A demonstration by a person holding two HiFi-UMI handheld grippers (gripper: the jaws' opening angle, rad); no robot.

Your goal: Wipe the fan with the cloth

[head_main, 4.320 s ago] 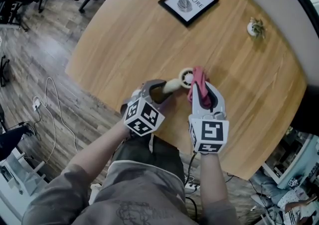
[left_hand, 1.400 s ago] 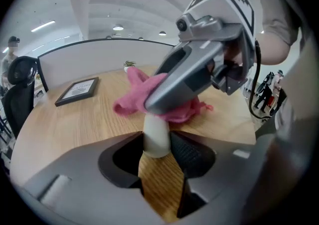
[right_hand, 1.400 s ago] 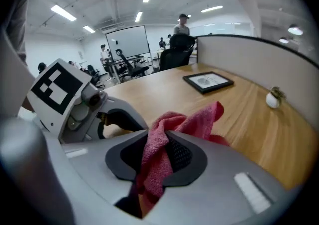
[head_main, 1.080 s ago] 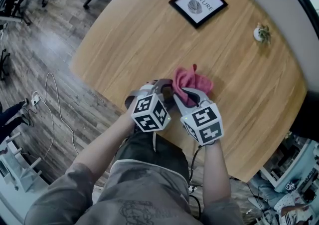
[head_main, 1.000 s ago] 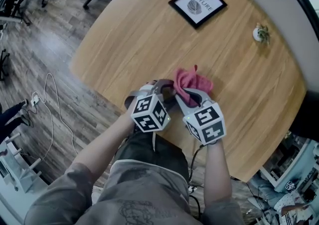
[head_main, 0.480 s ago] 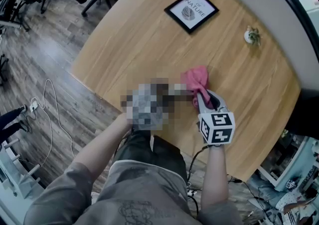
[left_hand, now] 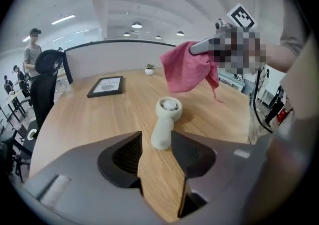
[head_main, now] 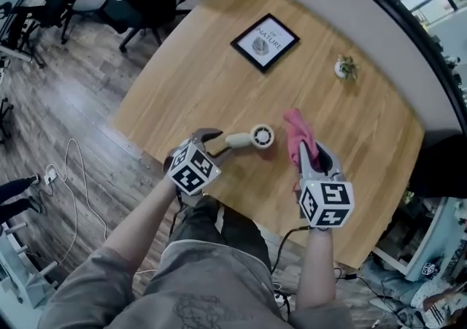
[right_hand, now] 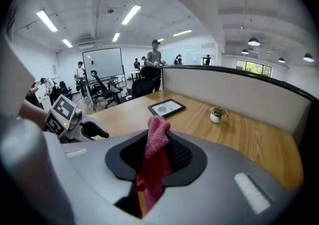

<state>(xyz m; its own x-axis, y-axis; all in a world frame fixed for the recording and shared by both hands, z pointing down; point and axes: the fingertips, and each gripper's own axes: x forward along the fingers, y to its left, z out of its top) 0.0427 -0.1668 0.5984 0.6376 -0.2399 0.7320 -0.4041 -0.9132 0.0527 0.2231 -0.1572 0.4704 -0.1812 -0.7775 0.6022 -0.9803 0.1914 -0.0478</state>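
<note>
One-handed, gripped the pink cloth [head_main: 298, 130] in the right gripper [head_main: 311, 165] above the table [head_main: 190, 72], left gripper [head_main: 214, 144] released, jaws apart at the fan [head_main: 252, 137]'s handle end.

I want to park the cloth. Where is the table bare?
Bare tabletop: between picture frame and fan, and right of the plant. Crowded: the near edge, with fan, left gripper, cloth, right gripper.

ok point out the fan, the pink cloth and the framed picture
fan [head_main: 261, 136]: head view, on its round head
pink cloth [head_main: 296, 128]: head view, on the upper bunched fold
framed picture [head_main: 265, 42]: head view, on the white print inside the black frame
</note>
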